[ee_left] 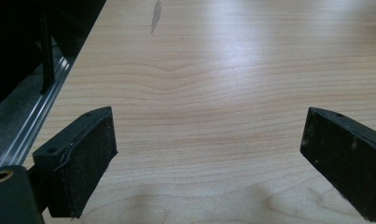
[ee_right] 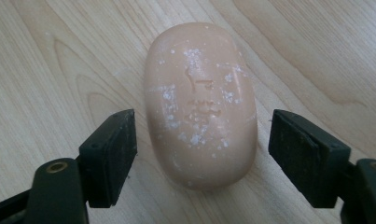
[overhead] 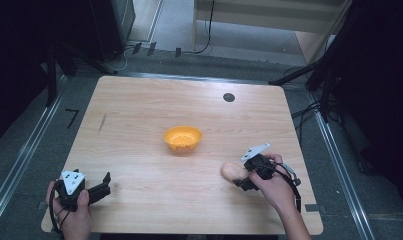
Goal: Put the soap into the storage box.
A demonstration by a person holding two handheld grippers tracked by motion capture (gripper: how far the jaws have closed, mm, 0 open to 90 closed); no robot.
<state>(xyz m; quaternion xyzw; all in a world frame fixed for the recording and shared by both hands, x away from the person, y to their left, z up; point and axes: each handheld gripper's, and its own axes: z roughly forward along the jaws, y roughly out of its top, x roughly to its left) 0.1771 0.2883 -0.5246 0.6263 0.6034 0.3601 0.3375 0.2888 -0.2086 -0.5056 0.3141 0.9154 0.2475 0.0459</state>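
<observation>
The soap [ee_right: 200, 105] lies on the bench [overhead: 139, 115] between the right claw's [ee_right: 202, 156] parted pads, untouched, its long axis running straight away from the claw; the left claw [ee_left: 209, 158] gapes, far off.

No readable text, brand, number or sign anywhere. Faint embossed marks pressed into the top face of the soap bar [ee_right: 200, 100], seen in the right gripper view, too worn and flecked with white to make out as letters. Nothing printed on the counter [overhead: 139, 125], nor on the yellow bowl [overhead: 182, 138].
</observation>
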